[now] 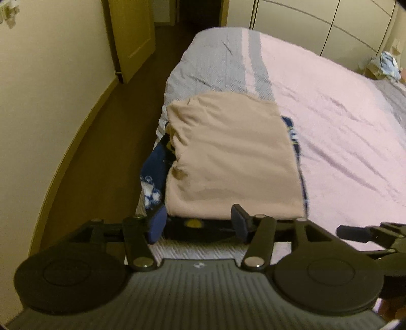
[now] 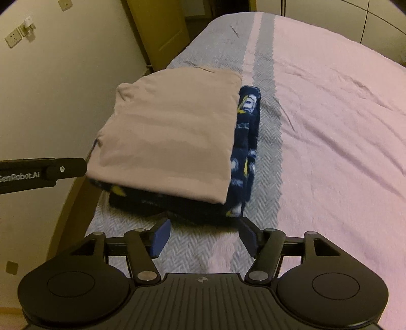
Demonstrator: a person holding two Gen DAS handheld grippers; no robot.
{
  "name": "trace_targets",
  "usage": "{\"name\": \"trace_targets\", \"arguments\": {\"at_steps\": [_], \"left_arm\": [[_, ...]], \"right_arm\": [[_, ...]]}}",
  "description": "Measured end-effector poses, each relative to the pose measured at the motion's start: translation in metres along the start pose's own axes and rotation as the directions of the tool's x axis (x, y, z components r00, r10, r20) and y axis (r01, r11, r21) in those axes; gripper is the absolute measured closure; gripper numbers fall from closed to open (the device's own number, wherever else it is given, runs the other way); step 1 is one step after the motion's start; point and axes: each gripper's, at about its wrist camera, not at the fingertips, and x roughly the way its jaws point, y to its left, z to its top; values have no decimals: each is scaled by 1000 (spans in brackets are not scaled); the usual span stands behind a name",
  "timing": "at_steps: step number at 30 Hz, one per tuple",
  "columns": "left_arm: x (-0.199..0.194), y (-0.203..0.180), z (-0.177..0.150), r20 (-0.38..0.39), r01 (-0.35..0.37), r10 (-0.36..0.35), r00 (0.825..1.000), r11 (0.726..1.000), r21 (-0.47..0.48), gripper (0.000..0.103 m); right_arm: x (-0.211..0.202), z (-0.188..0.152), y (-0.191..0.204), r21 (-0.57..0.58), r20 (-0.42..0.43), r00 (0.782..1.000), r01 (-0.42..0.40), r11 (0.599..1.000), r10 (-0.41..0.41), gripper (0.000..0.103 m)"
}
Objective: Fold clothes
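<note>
A folded beige garment [image 1: 228, 162] [image 2: 170, 142] lies on top of a folded navy patterned garment [image 1: 152, 175] [image 2: 244, 152], both near the left edge of the bed [image 1: 330, 121] [image 2: 330, 127]. My left gripper [image 1: 199, 224] stands open just in front of the stack's near edge, its pads apart and pressing on nothing. My right gripper [image 2: 204, 236] is open too, with only the grey bedspread between its fingers, just short of the navy garment's near edge. Part of the left gripper [image 2: 43, 172] shows beside the stack's left side in the right wrist view.
The bed has a pink cover with grey herringbone bands. A strip of dark floor [image 1: 106, 152] runs between the bed and a cream wall [image 1: 50, 88]. An open door [image 1: 132, 38] stands at the far end, wardrobe doors [image 1: 317, 22] behind the bed, a cluttered nightstand [image 1: 383, 66] far right.
</note>
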Motion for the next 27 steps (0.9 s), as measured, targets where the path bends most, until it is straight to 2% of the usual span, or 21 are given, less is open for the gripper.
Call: {"name": "trace_targets", "arguments": {"at_steps": [4, 6, 11, 14, 19, 25, 27], "left_arm": [[-34, -15, -7, 37, -54, 53, 998, 998, 22, 47], [-50, -20, -9, 71, -85, 83, 994, 996, 24, 36], [-89, -27, -16, 158, -155, 151, 976, 988, 12, 27], [-106, -30, -20, 190, -180, 175, 966, 984, 6, 27], [-119, -33, -29, 196, -158, 157, 968, 987, -13, 27], [-114, -39, -44, 152, -112, 114, 982, 993, -25, 27], [-107, -42, -49, 134, -118, 119, 984, 993, -16, 27]], "right_arm": [[-29, -6, 3, -18, 20, 1000, 14, 1000, -13, 39], [-44, -8, 6, -35, 39, 999, 28, 999, -27, 39], [-79, -14, 9, -40, 94, 996, 16, 999, -12, 39], [-92, -18, 10, -45, 115, 993, 13, 999, -8, 39], [-103, -28, 6, -29, 138, 990, -13, 1000, 16, 39], [-101, -38, 1, -20, 99, 995, 27, 999, -25, 39], [-99, -42, 0, -20, 85, 996, 39, 999, -37, 39]]}}
